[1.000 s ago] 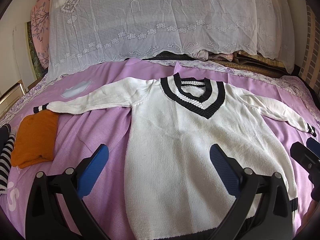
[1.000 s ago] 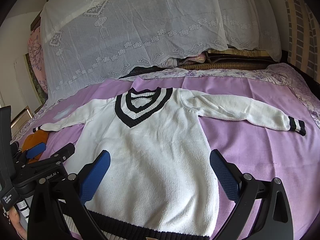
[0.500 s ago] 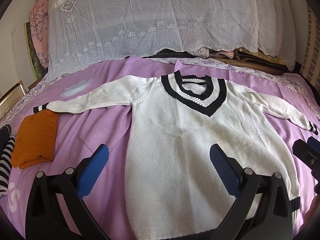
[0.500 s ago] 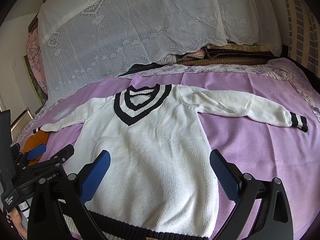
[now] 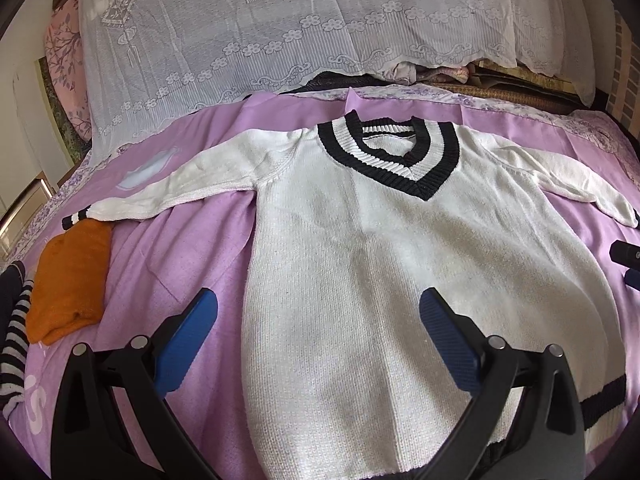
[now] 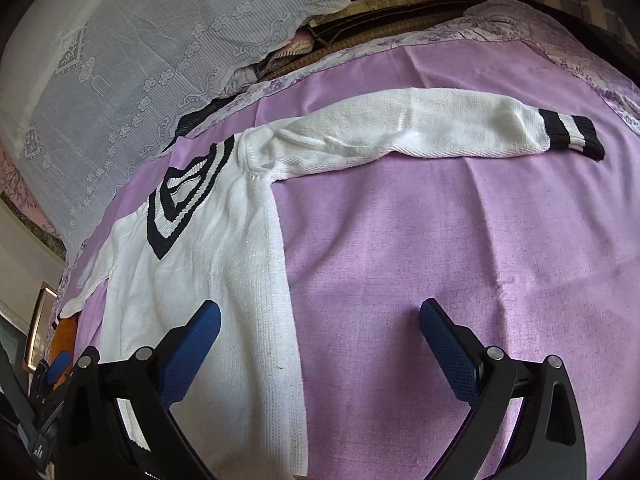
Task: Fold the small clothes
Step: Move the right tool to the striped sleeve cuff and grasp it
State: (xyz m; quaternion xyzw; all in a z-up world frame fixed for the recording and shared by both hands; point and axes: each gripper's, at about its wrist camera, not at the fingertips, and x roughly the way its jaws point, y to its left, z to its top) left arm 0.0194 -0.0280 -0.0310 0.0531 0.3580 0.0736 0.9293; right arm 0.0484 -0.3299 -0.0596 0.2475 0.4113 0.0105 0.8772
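Observation:
A white knit sweater [image 5: 372, 264] with a black-and-white striped V collar lies flat, front up, on the purple bedsheet [image 5: 192, 248], both sleeves spread out. My left gripper [image 5: 318, 320] is open and empty, hovering over the sweater's lower body near its left side. My right gripper [image 6: 320, 326] is open and empty, above the sheet just right of the sweater [image 6: 224, 280] body's edge. The right sleeve [image 6: 420, 132] stretches away to its striped cuff [image 6: 568, 136]. The right gripper's tip shows at the left view's right edge [image 5: 626, 256].
A folded orange garment [image 5: 68, 276] and a black-and-white striped garment [image 5: 12, 332] lie at the sheet's left. A white lace cover [image 5: 300, 28] drapes over stacked bedding at the back. A pale patch [image 5: 148, 168] lies near the left sleeve.
My right gripper has swung right and tilted, from over the sweater's body to over the bare sheet under the right sleeve. My left gripper has edged slightly forward.

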